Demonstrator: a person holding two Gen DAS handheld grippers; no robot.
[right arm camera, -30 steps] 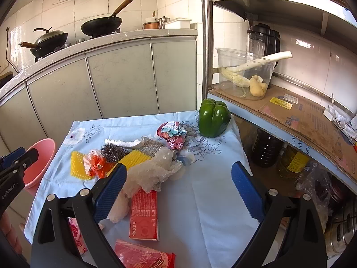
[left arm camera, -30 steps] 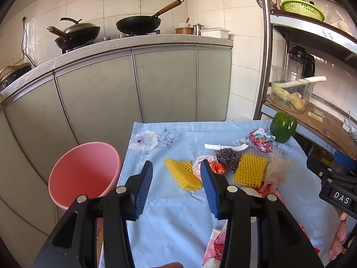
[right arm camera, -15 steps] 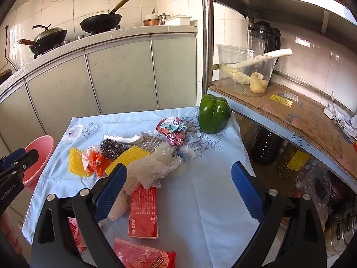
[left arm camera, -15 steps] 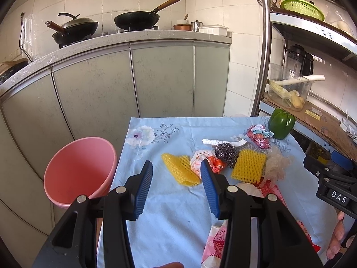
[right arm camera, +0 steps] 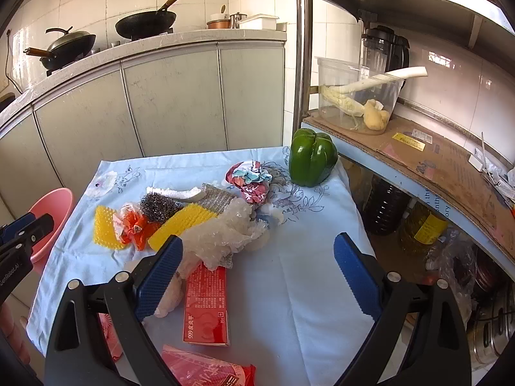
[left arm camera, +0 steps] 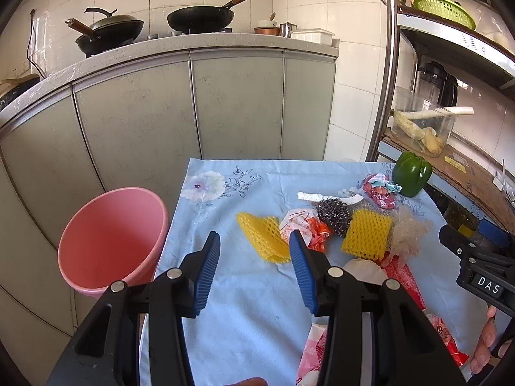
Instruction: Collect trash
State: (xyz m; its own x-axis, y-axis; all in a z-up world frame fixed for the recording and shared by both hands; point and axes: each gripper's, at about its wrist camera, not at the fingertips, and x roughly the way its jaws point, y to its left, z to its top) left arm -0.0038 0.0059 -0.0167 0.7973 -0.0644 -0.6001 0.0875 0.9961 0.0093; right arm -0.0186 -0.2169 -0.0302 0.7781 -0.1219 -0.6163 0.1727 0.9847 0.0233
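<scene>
Both grippers, left [left arm camera: 254,259] and right [right arm camera: 257,267], hover with fingers apart and empty. Trash [right arm camera: 222,234] lies heaped mid-table; the pink bin [left arm camera: 109,244] stands off the table's left edge. Light foam could slip and miss it.

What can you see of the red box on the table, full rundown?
The red box is a flat rectangular carton, cardboard by the look, with white print and "999" at its near end. It lies flat on the blue tablecloth, long side running away from the camera. It looks closed and undented. Its far end is tucked under the crumpled clear plastic. It sits between the fingers of the open right hand-held gripper in that view; neither pad visibly touches it.
</scene>
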